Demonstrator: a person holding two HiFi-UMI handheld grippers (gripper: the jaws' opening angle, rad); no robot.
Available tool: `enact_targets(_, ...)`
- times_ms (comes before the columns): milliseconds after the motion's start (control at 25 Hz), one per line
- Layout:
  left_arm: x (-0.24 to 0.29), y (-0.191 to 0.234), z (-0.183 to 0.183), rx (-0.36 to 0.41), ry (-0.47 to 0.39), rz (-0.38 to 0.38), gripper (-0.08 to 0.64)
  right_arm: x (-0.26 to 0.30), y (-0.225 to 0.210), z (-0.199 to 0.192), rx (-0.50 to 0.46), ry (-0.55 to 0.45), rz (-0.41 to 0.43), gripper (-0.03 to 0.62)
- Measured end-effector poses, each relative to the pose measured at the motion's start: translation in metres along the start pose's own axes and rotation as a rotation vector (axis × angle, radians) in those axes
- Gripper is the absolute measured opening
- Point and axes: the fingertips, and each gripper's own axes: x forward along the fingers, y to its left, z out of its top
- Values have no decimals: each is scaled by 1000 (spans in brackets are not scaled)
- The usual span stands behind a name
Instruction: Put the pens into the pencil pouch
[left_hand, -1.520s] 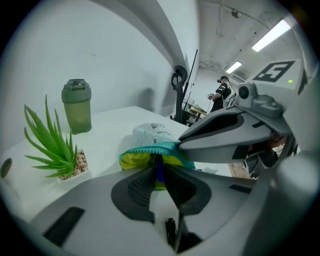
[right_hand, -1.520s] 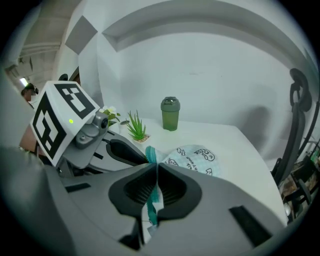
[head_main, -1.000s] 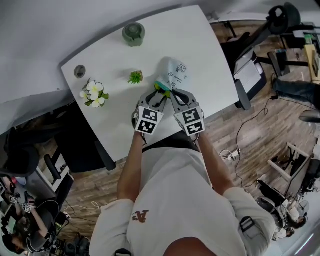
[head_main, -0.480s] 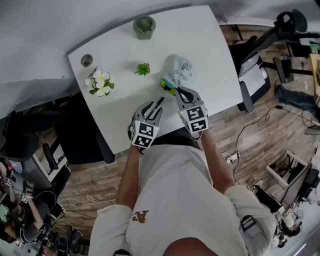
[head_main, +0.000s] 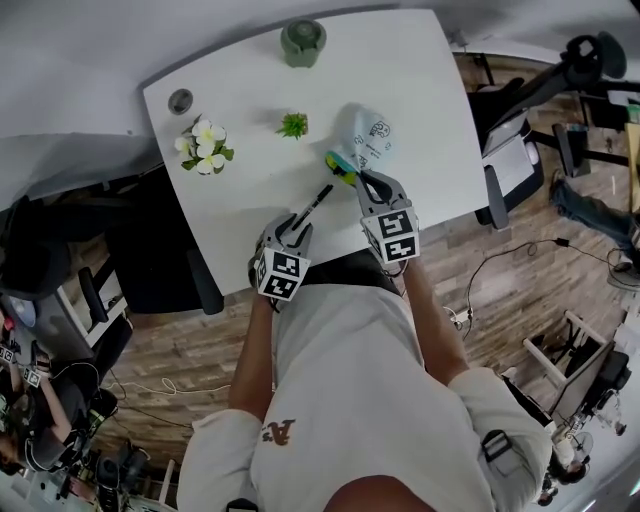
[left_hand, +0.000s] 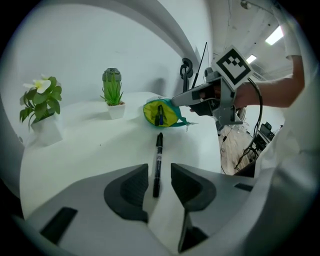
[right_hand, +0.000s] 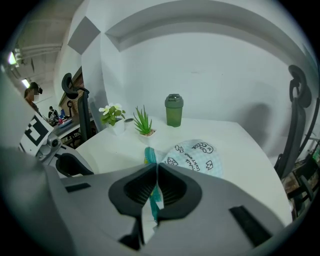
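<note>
In the head view, the pen (head_main: 311, 206) lies on the counter (head_main: 240, 130) just ahead of your left hand-held gripper (head_main: 291, 231). Its long axis runs on from the jaws toward the open end of the pouch (head_main: 372, 141), so the pen points roughly at where it has to go. Your right hand-held gripper (head_main: 364, 182) sits at that open end, to the right of the pen, and the left one is clearly the nearer to it. In the left gripper view, the pen (left_hand: 157, 165) runs straight away from you, with its near end between the two pads of the left hand-held gripper (left_hand: 160, 176). The jaws are part open and closing, with a gap showing on either side of the barrel, so I judge it not yet gripped. Straight beyond the far tip is the yellow-lined mouth of the pouch (left_hand: 161, 113), with something dark already inside. The right hand-held gripper (left_hand: 186, 99) holds its rim from the right. In the right gripper view, the right hand-held gripper (right_hand: 154, 176) is fully closed on the pouch's teal edge, which runs up between the pads. The printed body of the pouch (right_hand: 196, 154) lies flat on the counter just past the jaws. The left hand-held gripper (right_hand: 71, 165) shows low at the left.
</note>
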Motion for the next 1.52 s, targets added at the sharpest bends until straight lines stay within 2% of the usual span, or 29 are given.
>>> enact_targets(200, -6, 1, -17, 7, 34, 27, 123, 0, 1, -2, -2, 2, 7, 12)
enact_targets(400, -2, 4, -29, 87, 66, 71, 55, 1, 1, -2, -3, 1, 9, 14)
enact_targets(520, -2, 6, -27, 77, 67, 64, 29, 1, 1, -2, -4, 1, 8, 14)
enact_targets(880, -13, 4, 17, 91, -12, 12, 26, -2, -1, 2, -3, -4, 4, 14)
enact_targets(1520, 21, 7, 80, 85, -84, -52, 26, -4, -1, 7, 16, -10, -1, 12)
